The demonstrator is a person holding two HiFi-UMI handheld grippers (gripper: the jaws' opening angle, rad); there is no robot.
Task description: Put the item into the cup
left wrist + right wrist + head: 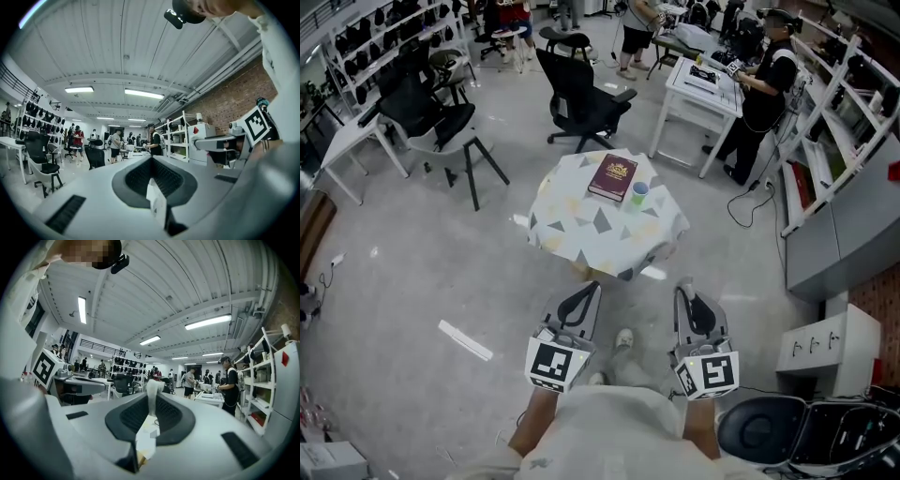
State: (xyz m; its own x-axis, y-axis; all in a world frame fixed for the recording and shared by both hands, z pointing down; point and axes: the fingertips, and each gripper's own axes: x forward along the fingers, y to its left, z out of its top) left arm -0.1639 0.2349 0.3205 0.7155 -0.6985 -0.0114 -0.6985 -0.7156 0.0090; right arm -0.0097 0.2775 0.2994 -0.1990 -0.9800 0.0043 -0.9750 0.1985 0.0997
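Left gripper (151,159) jaws pressed together, empty. Right gripper (152,399) clamps a slim white item (153,389) (tip protruding). Cup (639,192) stands far off on the table (572,236), right of the book (612,176).

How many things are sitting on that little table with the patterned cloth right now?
2. A dark red book lies toward the far side; a cup stands just right of its near corner. Anything inside the cup is too small to tell.
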